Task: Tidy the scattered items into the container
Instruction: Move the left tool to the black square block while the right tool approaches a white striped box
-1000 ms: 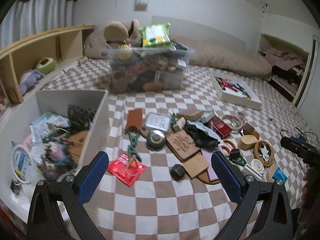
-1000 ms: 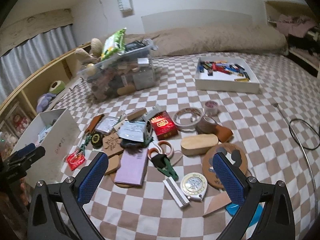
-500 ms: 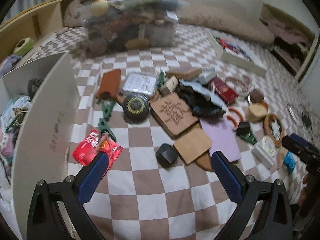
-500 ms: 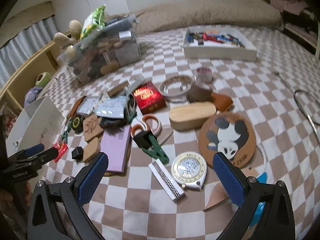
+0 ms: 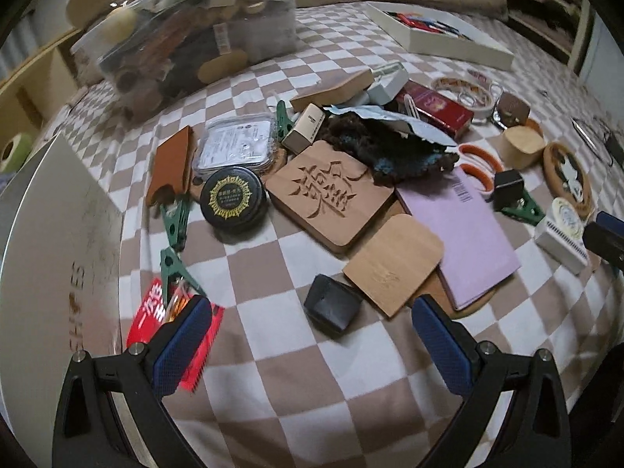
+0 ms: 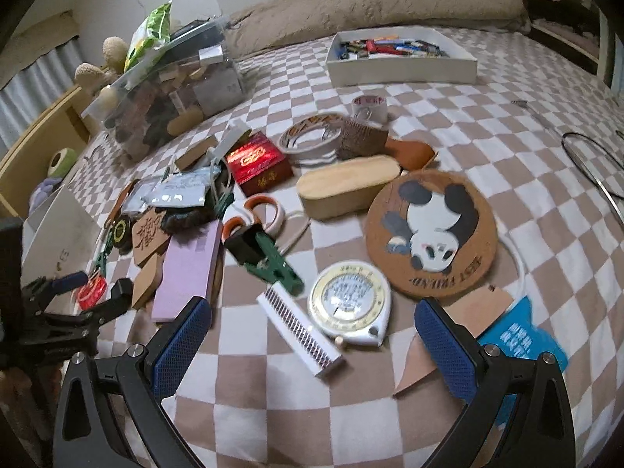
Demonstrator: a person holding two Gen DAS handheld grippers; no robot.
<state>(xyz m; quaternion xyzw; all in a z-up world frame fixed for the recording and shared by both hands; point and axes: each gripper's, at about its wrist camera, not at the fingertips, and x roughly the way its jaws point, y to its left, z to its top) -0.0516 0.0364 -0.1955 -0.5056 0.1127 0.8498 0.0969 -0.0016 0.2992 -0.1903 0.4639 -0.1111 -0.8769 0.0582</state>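
Note:
Scattered items lie on a checkered bedspread. In the left wrist view my left gripper (image 5: 312, 347) is open and empty, low over the cloth, just short of a small black box (image 5: 332, 310). A red packet (image 5: 171, 319) lies by its left finger, beside the white container (image 5: 50, 241). A carved wooden block (image 5: 331, 195), a black round tin (image 5: 233, 199) and a lilac notebook (image 5: 468, 230) lie beyond. In the right wrist view my right gripper (image 6: 312, 347) is open and empty, over a white round tape measure (image 6: 349, 300) and a white comb (image 6: 300, 329). A panda coaster (image 6: 431, 234) lies behind.
A clear full storage box (image 5: 187, 39) stands at the back left, a white tray of small items (image 6: 401, 56) at the back right. Green clips (image 5: 173, 249), a red box (image 6: 259, 163), tape rolls (image 6: 308, 140) and a wooden case (image 6: 347, 187) crowd the middle. A black cable (image 6: 596, 163) lies right.
Both grippers have moved forward and down toward the pile. The left one has closed in on the small black box, the right one on the tape measure. Both stay open.

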